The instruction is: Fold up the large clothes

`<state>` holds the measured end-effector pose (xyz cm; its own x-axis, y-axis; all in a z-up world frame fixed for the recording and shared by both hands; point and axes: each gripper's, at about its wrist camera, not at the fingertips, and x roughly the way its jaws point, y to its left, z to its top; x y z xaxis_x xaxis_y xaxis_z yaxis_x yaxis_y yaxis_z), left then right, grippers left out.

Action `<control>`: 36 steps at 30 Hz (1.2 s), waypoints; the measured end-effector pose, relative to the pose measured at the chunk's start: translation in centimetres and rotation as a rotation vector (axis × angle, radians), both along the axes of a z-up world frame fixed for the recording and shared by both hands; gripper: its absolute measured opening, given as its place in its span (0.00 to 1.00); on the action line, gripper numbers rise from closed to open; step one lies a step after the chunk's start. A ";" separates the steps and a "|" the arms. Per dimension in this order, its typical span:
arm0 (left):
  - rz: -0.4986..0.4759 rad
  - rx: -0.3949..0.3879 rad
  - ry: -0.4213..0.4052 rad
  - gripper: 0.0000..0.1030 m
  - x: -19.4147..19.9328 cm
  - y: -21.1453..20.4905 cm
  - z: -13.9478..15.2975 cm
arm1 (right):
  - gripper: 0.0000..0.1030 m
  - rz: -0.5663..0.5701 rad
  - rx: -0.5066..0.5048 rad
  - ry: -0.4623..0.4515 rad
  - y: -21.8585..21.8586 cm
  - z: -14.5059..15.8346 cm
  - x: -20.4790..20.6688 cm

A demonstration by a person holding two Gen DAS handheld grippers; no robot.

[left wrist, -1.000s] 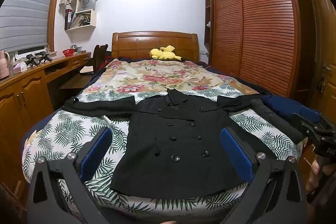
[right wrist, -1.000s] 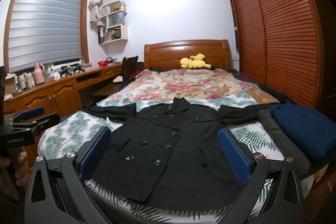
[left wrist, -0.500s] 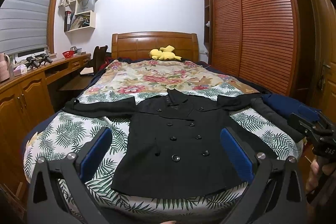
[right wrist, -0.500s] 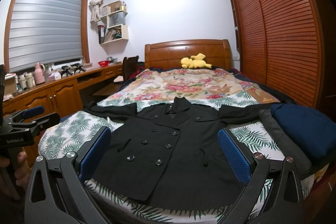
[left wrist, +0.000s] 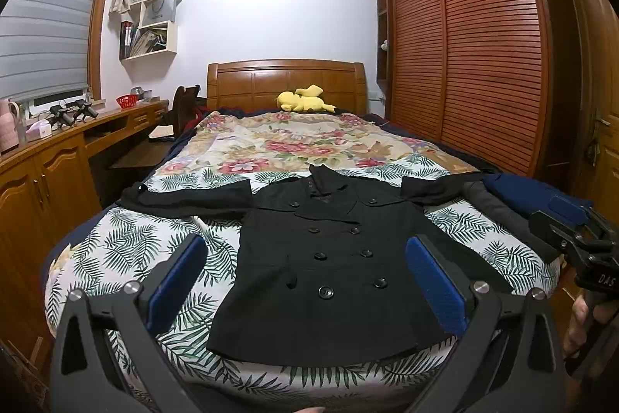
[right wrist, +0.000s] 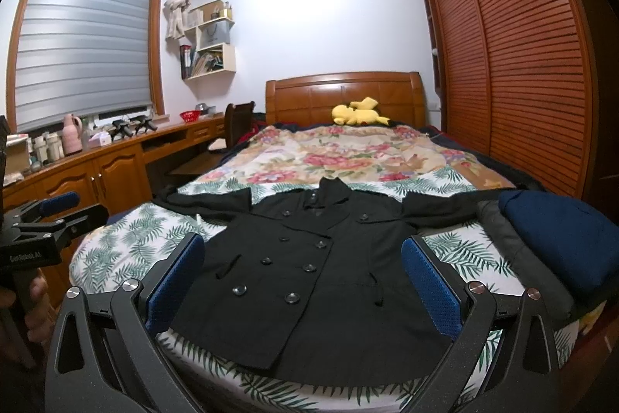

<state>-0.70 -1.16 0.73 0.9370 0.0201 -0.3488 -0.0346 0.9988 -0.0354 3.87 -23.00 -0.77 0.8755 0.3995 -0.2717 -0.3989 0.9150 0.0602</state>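
A black double-breasted coat (left wrist: 332,266) (right wrist: 309,266) lies flat and face up on the foot of the bed, buttoned, with both sleeves spread out sideways. My left gripper (left wrist: 309,277) hovers open before the coat's hem, blue pads wide apart and holding nothing. My right gripper (right wrist: 305,277) is likewise open above the near edge of the bed, nothing between its pads. Each gripper also shows in the other's view: the right gripper (left wrist: 572,231) at the far right, the left gripper (right wrist: 42,219) at the far left, each held by a hand.
Folded navy clothes (right wrist: 557,235) and a grey garment (right wrist: 503,235) sit on the bed's right side. A yellow plush toy (left wrist: 301,99) lies by the headboard. A wooden desk with cabinets (left wrist: 50,157) runs along the left; a slatted wardrobe (left wrist: 476,45) fills the right wall.
Hardly anything has changed: both views have drifted very slightly, and the coat lies as before.
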 end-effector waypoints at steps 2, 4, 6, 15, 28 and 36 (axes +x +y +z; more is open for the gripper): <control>0.001 0.001 -0.001 1.00 0.0 0.0 0.0 | 1.00 0.000 0.000 -0.001 0.0 0.0 0.0; 0.000 0.000 -0.003 1.00 -0.1 0.0 0.0 | 1.00 0.001 0.000 0.000 0.0 0.0 0.0; 0.000 0.002 -0.004 1.00 -0.1 0.0 0.0 | 1.00 0.001 0.000 0.000 0.0 0.0 0.0; -0.002 0.003 -0.009 1.00 -0.2 0.1 0.0 | 1.00 0.000 -0.002 -0.002 0.0 0.1 0.0; -0.002 0.002 -0.010 1.00 -0.3 0.2 0.1 | 1.00 -0.001 -0.002 -0.003 -0.1 0.1 0.1; 0.014 0.000 0.040 1.00 1.1 1.2 -1.4 | 1.00 0.006 -0.006 0.014 0.3 -0.6 0.5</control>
<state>0.38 0.04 -0.64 0.9219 0.0329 -0.3861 -0.0498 0.9982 -0.0339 4.33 -22.75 -1.38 0.8689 0.4035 -0.2868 -0.4039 0.9128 0.0604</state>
